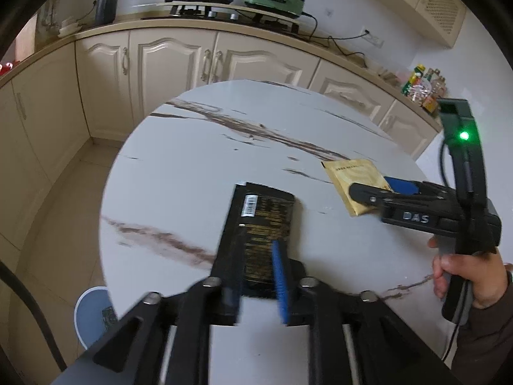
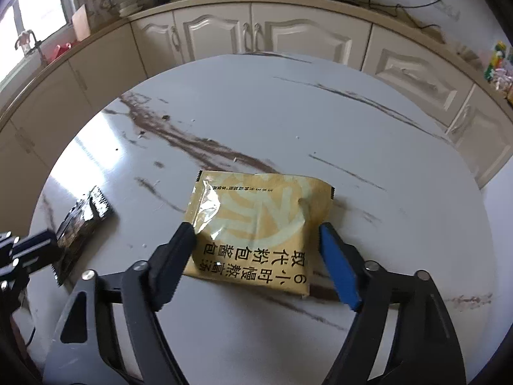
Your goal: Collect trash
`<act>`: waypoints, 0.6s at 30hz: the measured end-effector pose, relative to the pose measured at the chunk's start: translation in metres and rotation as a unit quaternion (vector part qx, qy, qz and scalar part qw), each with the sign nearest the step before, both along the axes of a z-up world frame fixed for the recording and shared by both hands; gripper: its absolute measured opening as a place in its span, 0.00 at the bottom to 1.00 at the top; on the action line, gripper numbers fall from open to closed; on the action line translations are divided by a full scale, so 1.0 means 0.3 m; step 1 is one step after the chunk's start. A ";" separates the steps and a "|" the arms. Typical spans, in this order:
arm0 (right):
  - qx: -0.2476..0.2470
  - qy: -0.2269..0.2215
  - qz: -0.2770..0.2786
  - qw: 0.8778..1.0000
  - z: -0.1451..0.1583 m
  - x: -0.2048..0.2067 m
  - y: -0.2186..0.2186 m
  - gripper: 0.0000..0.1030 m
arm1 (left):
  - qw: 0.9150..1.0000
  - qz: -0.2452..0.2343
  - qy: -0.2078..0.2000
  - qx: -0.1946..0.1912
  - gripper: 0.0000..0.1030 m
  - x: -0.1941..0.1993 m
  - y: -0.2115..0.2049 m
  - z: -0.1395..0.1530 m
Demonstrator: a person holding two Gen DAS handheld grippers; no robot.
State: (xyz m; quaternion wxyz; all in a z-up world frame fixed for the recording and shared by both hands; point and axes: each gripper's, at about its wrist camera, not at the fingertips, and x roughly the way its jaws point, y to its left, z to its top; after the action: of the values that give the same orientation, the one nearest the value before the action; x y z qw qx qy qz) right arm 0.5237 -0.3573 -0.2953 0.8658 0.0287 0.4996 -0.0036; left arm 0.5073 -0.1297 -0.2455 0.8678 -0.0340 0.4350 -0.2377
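White marble-patterned counter (image 2: 288,112) with brown veins fills both views, and two bits of trash lie flat on it, each lined up with one gripper so that both hands can work at once. Nearest in the left wrist view, the left gripper (image 1: 256,276) has its jaws set narrow on either side of the near end of the black wrapper (image 1: 259,224), the blue pad against its right edge; motion blur keeps me from telling whether the pads press on it or only bracket it. Low over the same surface, the right gripper (image 2: 256,250) straddles the yellow sachet (image 2: 256,221) with its jaws fairly wide, the black finger at the packet's left edge and the blue one just beside its right edge, apparently placed to pinch the packet across its width; it is not yet lifted. A hand (image 1: 461,276) holds that tool's handle at the right of the left view. Below the counter's edge a pale blue bin (image 1: 93,314) sits on the floor, likely where both pieces belong. Beyond stand cream cabinets (image 2: 256,32), with a stove and pans on top.
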 end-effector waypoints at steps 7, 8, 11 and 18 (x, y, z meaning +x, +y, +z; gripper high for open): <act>-0.009 -0.003 0.051 0.999 0.039 -0.025 -0.050 0.81 | 1.000 -0.008 0.005 0.022 0.52 0.009 -0.045 -0.011; -0.021 -0.008 0.062 0.998 0.049 -0.030 -0.060 0.83 | 1.000 -0.010 0.004 0.026 0.53 0.011 -0.054 -0.013; -0.053 0.000 0.109 0.993 0.064 -0.034 -0.089 0.89 | 0.999 -0.005 -0.009 0.050 0.54 0.018 -0.087 -0.010; -0.046 -0.028 -0.043 0.998 0.056 -0.047 -0.207 0.91 | 0.997 0.018 -0.014 0.070 0.54 0.002 -0.126 -0.020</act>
State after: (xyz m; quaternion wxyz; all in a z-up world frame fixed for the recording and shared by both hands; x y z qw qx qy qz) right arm 0.5096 -0.4195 -0.2786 0.8790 0.0100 0.4725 -0.0630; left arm 0.5080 -0.1675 -0.2514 0.8784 0.0222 0.4373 -0.1915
